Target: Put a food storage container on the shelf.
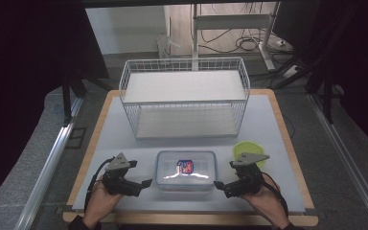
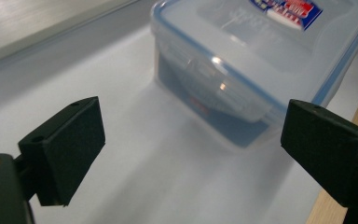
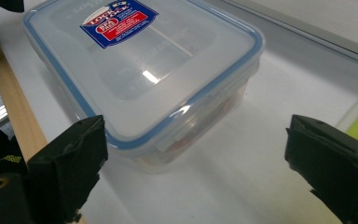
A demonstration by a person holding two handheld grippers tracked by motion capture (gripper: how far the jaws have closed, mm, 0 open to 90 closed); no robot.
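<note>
- A clear plastic container (image 1: 186, 170) with a blue-sealed lid is seen lying flat in the lower centre of the high view, on the white table mat (image 1: 124, 139), just in front of the white wire basket (image 1: 184, 96).
- Its long axis is laid left to right across the high view; the lid faces up, and the red and blue label (image 1: 185, 166) is centred on it.
- In the left gripper view the container (image 2: 261, 60) is placed at upper right, one short end with its latch flap turned toward the camera, long axis running away to the upper right.
- In the right gripper view the container (image 3: 144, 74) is placed at upper left, a corner and a short end turned toward the camera, long axis running to the upper left.
- The left gripper (image 1: 146, 182) is held just left of the container, jaws spread wide, nothing between them; no contact with the box can be made out.
- The right gripper (image 1: 216, 184) is held just right of the container, jaws spread wide and empty; a small gap to the box is seen.
- A green round lid (image 1: 249, 149) is seen behind the right gripper, to the right of the container.
</note>
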